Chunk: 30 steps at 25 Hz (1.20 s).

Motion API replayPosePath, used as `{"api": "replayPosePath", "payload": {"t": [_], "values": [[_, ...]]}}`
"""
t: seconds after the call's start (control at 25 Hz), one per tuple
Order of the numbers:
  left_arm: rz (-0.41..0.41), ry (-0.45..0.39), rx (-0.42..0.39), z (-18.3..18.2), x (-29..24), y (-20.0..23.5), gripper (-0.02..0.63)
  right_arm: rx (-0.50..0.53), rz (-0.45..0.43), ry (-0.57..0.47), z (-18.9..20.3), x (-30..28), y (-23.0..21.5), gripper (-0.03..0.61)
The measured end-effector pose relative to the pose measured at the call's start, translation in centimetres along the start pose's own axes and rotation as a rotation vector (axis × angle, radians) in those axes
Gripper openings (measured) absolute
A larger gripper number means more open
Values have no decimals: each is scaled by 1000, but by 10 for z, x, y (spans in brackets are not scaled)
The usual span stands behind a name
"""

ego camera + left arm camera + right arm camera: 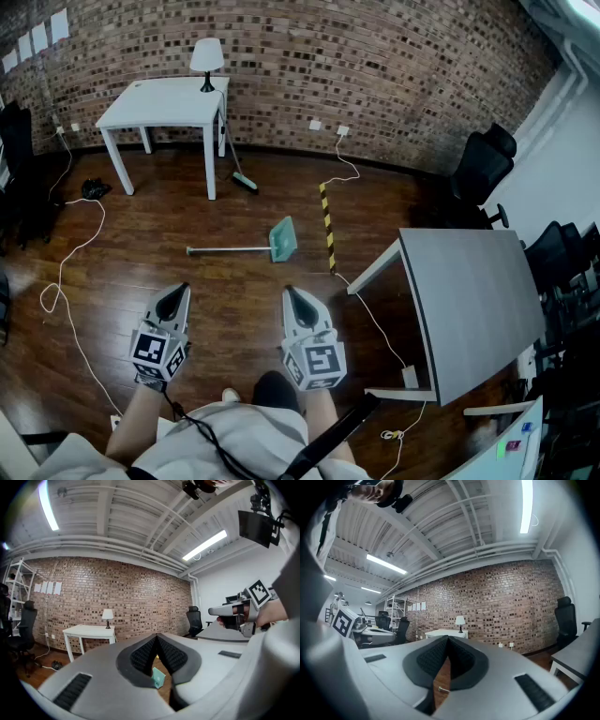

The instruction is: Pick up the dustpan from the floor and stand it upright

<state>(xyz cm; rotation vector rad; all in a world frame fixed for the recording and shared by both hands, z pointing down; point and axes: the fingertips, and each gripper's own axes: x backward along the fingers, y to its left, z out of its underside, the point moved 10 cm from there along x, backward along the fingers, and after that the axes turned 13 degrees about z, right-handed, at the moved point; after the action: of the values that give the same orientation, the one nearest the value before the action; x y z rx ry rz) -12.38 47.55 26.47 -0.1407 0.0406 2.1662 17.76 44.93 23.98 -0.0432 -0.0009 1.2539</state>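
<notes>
A teal dustpan [283, 239] with a long grey handle [225, 249] lies flat on the wooden floor in the middle of the room. In the left gripper view a bit of the dustpan [158, 678] shows between the jaws, far off. My left gripper [175, 298] and right gripper [295, 300] are held side by side near my body, well short of the dustpan. Both point toward it, roughly level. Both are shut with nothing between their fingers. From the left gripper view the right gripper [220, 611] appears at the right.
A white table [167, 103] with a lamp [206, 58] stands at the brick wall, a broom [239, 173] leaning by it. A grey desk [469, 300] is at the right, office chairs [487, 159] beyond. Cables [66, 281] and a yellow-black strip [326, 225] cross the floor.
</notes>
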Motion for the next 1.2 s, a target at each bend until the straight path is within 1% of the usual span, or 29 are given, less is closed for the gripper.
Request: {"api": "replayPosePath", "payload": {"t": [0.2,0.4,0.6,0.76,0.92,1.04,1.12,1.2], "values": [[6,14,-32,2,-33,21,-14,-14,-4,-5,7,-38,-11,9],[9,40,-38,11,-85,46,-14,-31,-16,-2,20,-97,-37,9],[-18,49,-22,6,-166,91,-14,-26,-35,-11,24,-189,-78,8],[-37,59,-45,-4,-238,122,-14,2,-59,-18,12,-259,-121,9],[-58,64,-67,-24,-294,149,-14,53,-78,-23,-5,-322,-157,8],[-60,87,-75,-31,-323,171,-12,64,-91,-1,-11,-360,-166,8],[-67,109,-79,-27,-333,184,-14,67,-111,37,-11,-378,-162,9],[-66,134,-102,-22,-340,193,-13,63,-120,49,-5,-392,-157,8]]}}
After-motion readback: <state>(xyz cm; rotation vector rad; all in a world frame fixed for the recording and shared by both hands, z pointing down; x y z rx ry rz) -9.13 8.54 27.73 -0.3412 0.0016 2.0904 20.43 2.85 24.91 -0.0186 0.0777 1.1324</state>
